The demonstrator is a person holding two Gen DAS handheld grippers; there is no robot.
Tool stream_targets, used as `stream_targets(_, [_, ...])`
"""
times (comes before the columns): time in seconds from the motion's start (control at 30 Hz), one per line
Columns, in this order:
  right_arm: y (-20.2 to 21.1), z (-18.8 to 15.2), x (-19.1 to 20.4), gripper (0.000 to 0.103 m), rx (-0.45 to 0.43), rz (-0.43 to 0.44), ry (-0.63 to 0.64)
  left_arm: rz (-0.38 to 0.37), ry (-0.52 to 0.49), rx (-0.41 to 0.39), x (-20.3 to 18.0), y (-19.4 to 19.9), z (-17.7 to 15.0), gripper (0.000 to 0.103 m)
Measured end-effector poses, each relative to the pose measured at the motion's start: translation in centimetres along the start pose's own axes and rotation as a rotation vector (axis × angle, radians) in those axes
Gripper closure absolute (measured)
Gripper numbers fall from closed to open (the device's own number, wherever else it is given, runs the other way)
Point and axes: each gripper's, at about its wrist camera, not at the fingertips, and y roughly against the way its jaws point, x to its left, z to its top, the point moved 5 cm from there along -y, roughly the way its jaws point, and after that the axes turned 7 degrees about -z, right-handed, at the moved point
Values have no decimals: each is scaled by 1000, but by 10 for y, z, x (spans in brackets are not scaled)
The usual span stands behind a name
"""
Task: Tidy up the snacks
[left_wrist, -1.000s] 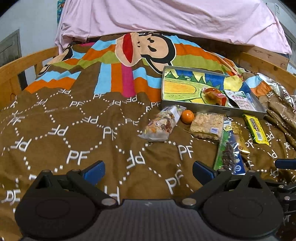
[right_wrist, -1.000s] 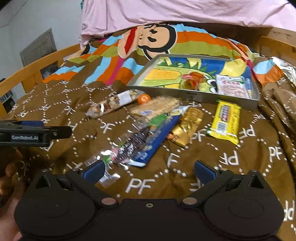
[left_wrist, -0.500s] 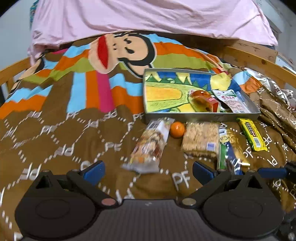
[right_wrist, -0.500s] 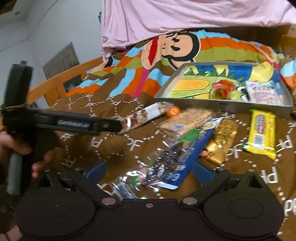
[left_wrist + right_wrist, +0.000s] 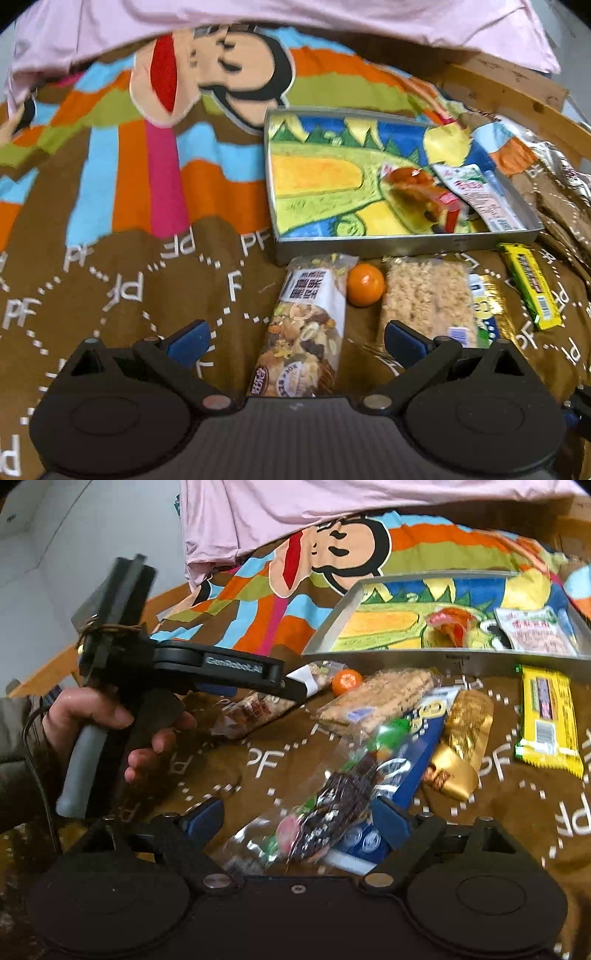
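Observation:
My left gripper [image 5: 295, 339] is open, and a nut-mix packet [image 5: 306, 325] lies on the blanket between its fingers, untouched. Beside the packet are a small orange [image 5: 365, 285] and a rice-crisp bar [image 5: 424, 295]. My right gripper [image 5: 295, 818] has its jaws closing, still wide, around a clear packet of dark sweets [image 5: 325, 805] that lies on a blue packet [image 5: 417, 753]; the pads are not pressing on it. The painted tin tray [image 5: 406, 242] holds a red snack pack [image 5: 417, 188] and a white-green packet [image 5: 476, 195].
A gold packet [image 5: 461, 746] and a yellow bar [image 5: 546, 716] lie right of the blue packet, in front of the tray. A hand [image 5: 110, 716] holds the left gripper [image 5: 295, 690] at the left. Wooden bed rails and a pink cover border the blanket.
The left gripper has swung right and now straddles the nut-mix packet. The right gripper has come down closer over the clear sweets packet, and its jaws have narrowed a little.

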Motion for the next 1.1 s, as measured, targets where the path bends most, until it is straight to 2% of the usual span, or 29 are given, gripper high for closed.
stream_targets(0.07, [-7, 2, 1, 15, -15, -25, 5, -6, 19, 7, 4, -6, -2, 1])
stream_targets(0.1, [-10, 3, 2, 16, -19, -27, 5, -10, 26, 7, 6, -7, -4, 5])
stream_targets(0.23, [-11, 2, 3, 27, -23, -55, 10, -29, 33, 15, 9, -8, -7, 16])
stream_targets(0.3, [-9, 2, 1, 29, -13, -46, -23, -32, 40, 15, 11, -7, -7, 26])
stream_targets(0.47, [-4, 3, -9, 35, 4, -24, -126, -67, 78, 23, 12, -3, -6, 41])
stream_targets(0.67, [-1, 3, -13, 48, 13, -31, -179, -81, 22, 56, 1, -6, -5, 43])
stream_targets(0.8, [0, 3, -17, 53, 19, -23, -215, -67, 41, 61, 1, -6, -8, 54])
stream_targets(1.1, [7, 4, -18, 65, 2, -4, -233, -74, 20, 89, -15, 12, -18, 63])
